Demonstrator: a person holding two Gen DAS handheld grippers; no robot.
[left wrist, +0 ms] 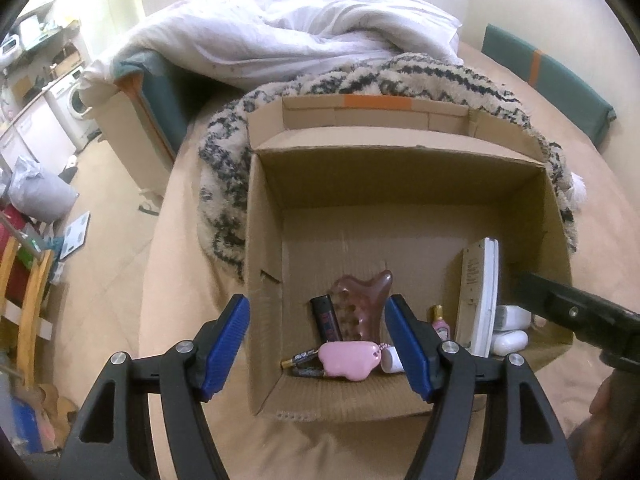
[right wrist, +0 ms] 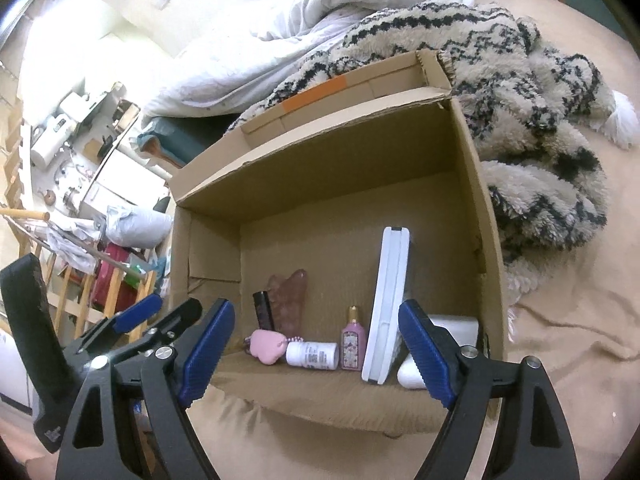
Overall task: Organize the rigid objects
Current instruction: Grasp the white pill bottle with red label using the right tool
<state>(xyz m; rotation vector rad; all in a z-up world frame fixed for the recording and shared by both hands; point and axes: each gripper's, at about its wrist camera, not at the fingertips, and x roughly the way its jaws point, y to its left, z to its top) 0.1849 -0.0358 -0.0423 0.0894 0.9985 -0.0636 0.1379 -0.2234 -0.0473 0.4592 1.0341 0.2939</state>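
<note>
Both your left gripper (left wrist: 318, 346) and right gripper (right wrist: 316, 348) hang spread and empty over the cardboard box (left wrist: 400, 184), low centre of each frame. The white remote (right wrist: 386, 304) stands on edge, long axis running up-frame, probably propped against the white cases (right wrist: 456, 326) to save floor space.

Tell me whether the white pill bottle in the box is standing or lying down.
Lying down: the white pill bottle rests on its side on the cardboard box floor, cap toward the pink pouch.
</note>
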